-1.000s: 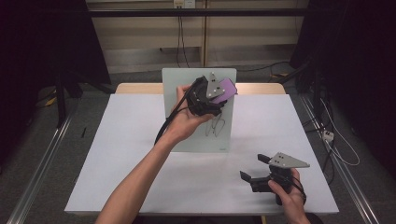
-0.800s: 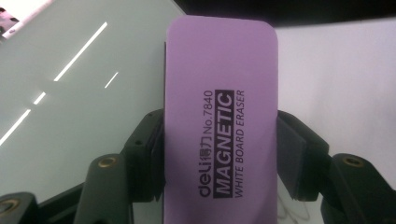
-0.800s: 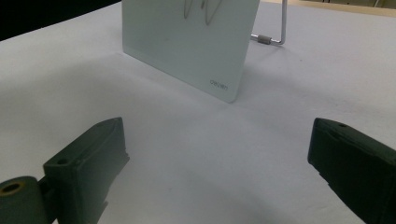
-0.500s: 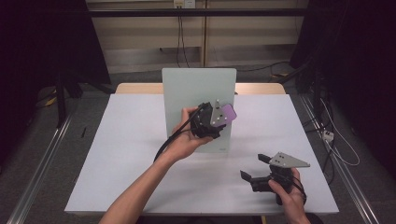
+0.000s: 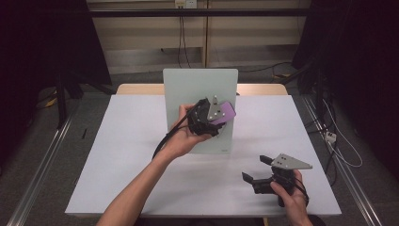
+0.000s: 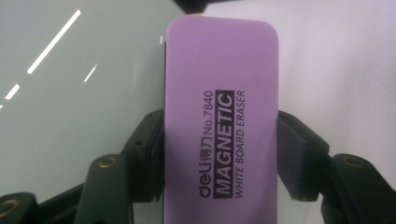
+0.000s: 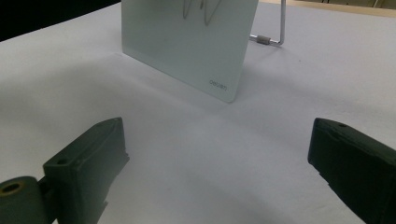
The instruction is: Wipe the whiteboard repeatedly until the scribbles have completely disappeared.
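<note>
The left gripper [image 5: 225, 112] is clamped on a flat purple rectangular whiteboard eraser [image 6: 219, 116] with rounded corners and black lettering that reads "MAGNETIC WHITE BOARD ERASER". In the left gripper view both black jaws press against the eraser's long sides, and the eraser stands up between them. In the high view the eraser [image 5: 225, 112] sits at the tip of that gripper, held against the face of a pale green glass whiteboard [image 5: 188, 89] that stands tilted on the table [image 5: 117, 155], near its far edge and about midway between the left and right edges. The eraser lies over the right half of the board, about halfway up it. The left hand [image 5: 181, 139] wraps the gripper's body from below, and a black cable trails from it toward the forearm.

The right gripper [image 5: 256, 170] rests low over the table near the near right corner, held in the right hand [image 5: 291, 193], with a grey three-cornered plate on top. Its jaws stand wide apart with nothing between them, as the right gripper view shows. That view looks across the white table surface to the board's lower corner [image 7: 219, 79], where dark pen strokes [image 7: 198, 9] mark the glass and a bent metal wire stand [image 7: 275, 32] props the board from behind.
</note>
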`<state>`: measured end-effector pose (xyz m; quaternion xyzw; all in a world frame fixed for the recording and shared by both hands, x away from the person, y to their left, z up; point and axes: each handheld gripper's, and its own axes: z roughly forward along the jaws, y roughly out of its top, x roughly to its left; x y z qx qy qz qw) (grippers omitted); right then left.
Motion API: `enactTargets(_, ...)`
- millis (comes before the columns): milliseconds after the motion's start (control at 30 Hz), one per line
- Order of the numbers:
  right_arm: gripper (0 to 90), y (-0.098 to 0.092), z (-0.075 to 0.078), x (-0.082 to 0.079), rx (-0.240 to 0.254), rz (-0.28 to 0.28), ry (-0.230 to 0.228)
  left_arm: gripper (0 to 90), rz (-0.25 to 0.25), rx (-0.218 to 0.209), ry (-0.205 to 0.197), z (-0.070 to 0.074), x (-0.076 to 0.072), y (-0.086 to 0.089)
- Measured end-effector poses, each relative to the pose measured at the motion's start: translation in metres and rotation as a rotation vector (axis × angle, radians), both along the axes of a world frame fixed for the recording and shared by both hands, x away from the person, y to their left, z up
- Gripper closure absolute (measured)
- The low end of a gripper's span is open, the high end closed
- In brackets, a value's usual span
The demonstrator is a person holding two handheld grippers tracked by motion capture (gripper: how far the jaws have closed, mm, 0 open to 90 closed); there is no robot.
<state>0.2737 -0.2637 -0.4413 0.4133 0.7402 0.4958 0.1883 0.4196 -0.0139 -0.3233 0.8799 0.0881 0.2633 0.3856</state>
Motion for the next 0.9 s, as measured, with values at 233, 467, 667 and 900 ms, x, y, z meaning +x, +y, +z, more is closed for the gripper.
enactTargets(233, 4.3, 0.000, 0.000, 0.000, 0.000, -0.002, 0.002, 40.8, 0.053, -0.063, -0.046, 0.025, 0.010, 0.015)
enactTargets(467, 4.3, 0.000, 0.000, 0.000, 0.000, -0.004, 0.001, 40.7, 0.055, -0.046, -0.068, 0.021, 0.007, 0.013)
enactTargets(667, 4.3, 0.001, 0.000, 0.001, -0.002, -0.003, 0.001, 40.8, 0.035, -0.047, -0.056, 0.008, 0.003, 0.008)
enactTargets(900, 4.3, 0.001, 0.000, 0.000, 0.004, -0.004, 0.001, 40.7, -0.003, -0.022, -0.013, -0.017, -0.006, 0.002)
